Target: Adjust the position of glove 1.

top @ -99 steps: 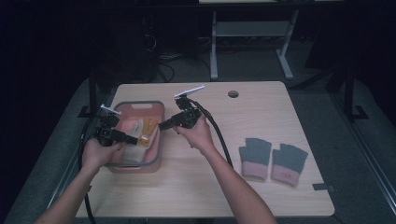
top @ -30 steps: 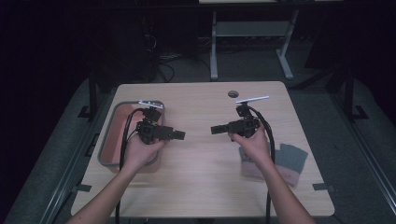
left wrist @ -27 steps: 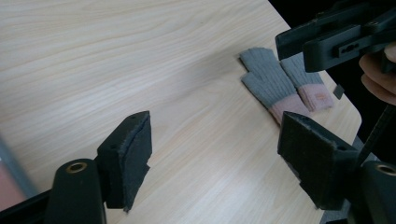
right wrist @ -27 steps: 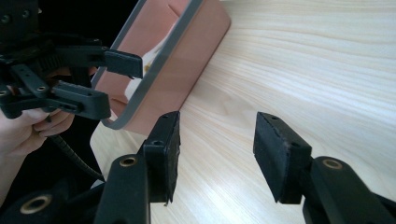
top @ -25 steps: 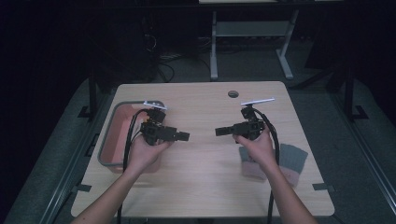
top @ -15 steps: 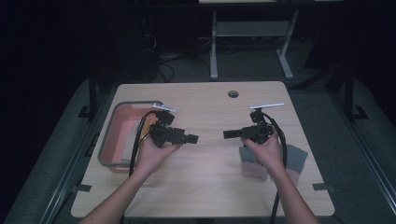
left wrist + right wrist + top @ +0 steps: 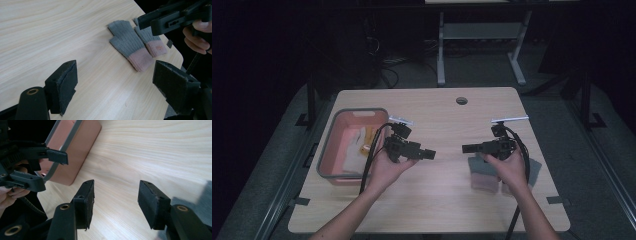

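Two hand-held grippers hang above the middle of the table (image 7: pixel 432 200), nose to nose across a bare stretch of wood: the left hand-held gripper (image 7: pixel 428 154) points toward the table's right side, the right hand-held gripper (image 7: pixel 468 148) toward its left. At the table's left edge stands a pink bin with a grey rim (image 7: pixel 330 150), some pale and yellow items lying in it. The work in hand looks to be the pair of gloves (image 7: pixel 484 172) on the right side of the table, lying right under the person's right hand, which covers part of them in the high view. So the right gripper is by far the nearer, though its jaws face away from the gloves; to reach them it would need to turn back and dip, I judge. For the left gripper the gloves lie straight ahead, well apart across the wood.

In the left gripper view the gloves (image 7: pixel 136 48) lie flat, side by side and touching, long axes parallel, grey knit with pink ribbed cuffs, cuffs toward the table's near edge. Both grippers' jaws have just been opening and stand wide, with nothing between them.
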